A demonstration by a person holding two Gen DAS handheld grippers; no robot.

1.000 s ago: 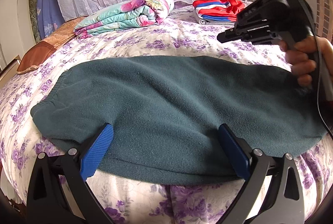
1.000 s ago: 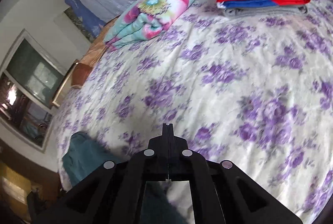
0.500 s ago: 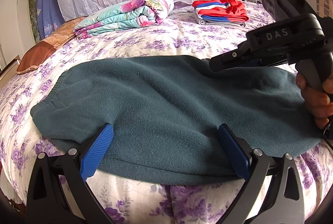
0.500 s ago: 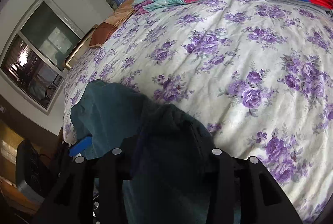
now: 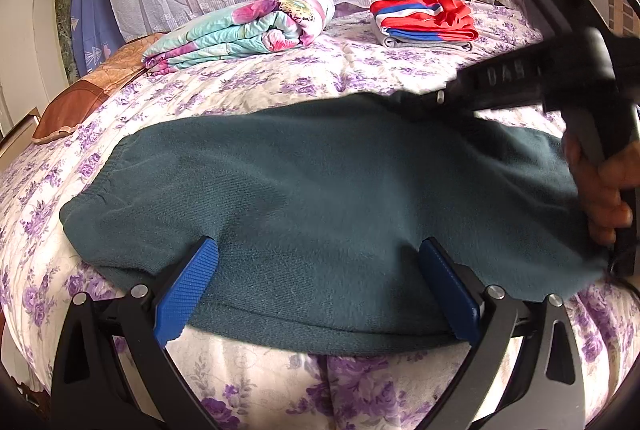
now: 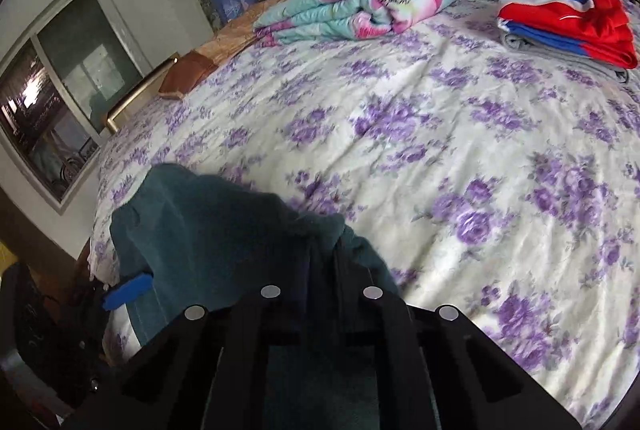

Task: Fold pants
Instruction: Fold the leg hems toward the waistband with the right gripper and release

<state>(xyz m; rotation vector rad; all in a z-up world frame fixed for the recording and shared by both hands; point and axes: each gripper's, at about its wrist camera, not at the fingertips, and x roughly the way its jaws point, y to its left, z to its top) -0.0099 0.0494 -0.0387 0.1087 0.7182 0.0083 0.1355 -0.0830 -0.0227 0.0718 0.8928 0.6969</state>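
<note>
The dark teal pants [image 5: 320,198] lie folded across the near part of the floral bed. My left gripper [image 5: 320,286] is open, its blue pads [image 5: 188,282] resting on the pants' near edge, one on each side. My right gripper [image 5: 416,102] reaches in from the right at the pants' far edge. In the right wrist view the teal fabric [image 6: 224,222] is bunched between and over its fingers [image 6: 320,270], which stand narrowly together on the cloth.
The bed sheet [image 6: 440,150] is white with purple flowers. A folded floral quilt [image 5: 248,26] and a folded red, white and blue garment [image 5: 424,18] lie at the back. A brown pillow [image 5: 76,106] is at the left. A window [image 6: 52,118] is beyond the bed.
My right gripper came down from above the bed to the pants' far edge and closed on the fabric. The left gripper has not moved.
</note>
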